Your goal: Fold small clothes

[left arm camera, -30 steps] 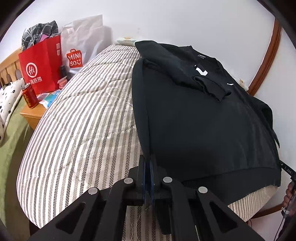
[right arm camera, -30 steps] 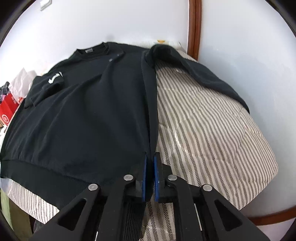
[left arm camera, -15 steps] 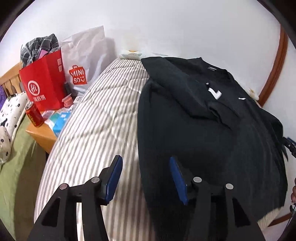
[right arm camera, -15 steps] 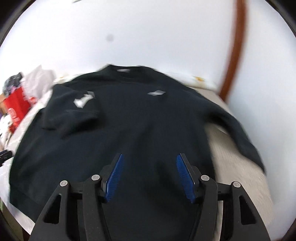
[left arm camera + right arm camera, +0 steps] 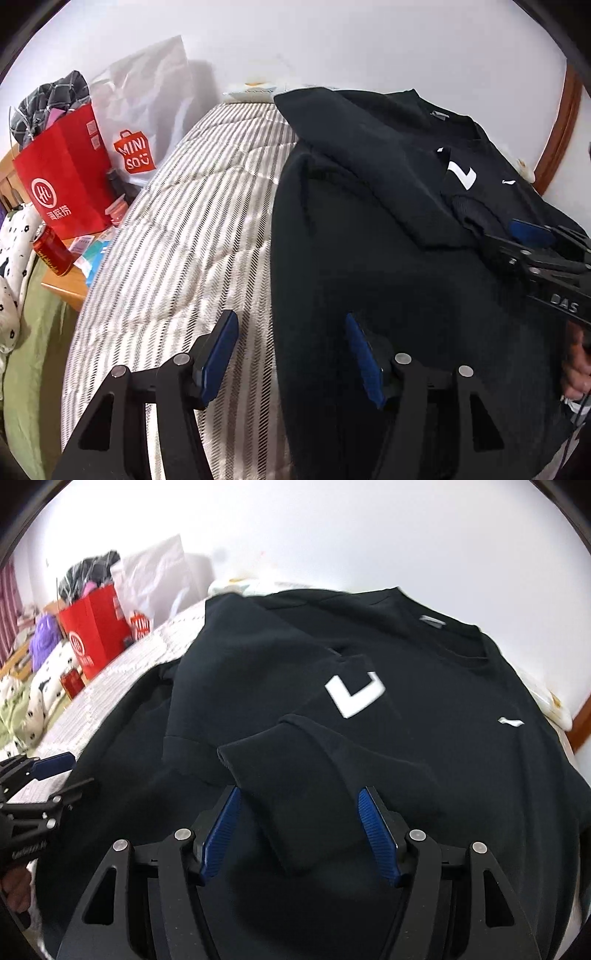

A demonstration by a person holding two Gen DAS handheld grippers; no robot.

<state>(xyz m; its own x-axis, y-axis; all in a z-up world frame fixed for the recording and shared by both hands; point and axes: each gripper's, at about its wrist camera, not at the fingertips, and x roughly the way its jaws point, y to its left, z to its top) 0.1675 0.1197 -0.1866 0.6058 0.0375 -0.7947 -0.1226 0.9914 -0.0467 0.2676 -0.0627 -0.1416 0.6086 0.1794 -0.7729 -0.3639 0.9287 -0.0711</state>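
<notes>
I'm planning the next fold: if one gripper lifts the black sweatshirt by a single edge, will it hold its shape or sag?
It will probably sag: the black sweatshirt already drapes over the striped bed and its folded sleeve lies in soft creases. It looks thick, so likely heavyish for cloth. The ribbed fabric should not slip much from the blue pads.

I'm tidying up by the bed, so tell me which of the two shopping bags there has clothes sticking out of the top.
The red bag, nearest the wooden bedside table. Dark checked fabric bulges from its top. The white Miniso bag beside it shows nothing sticking out.
</notes>
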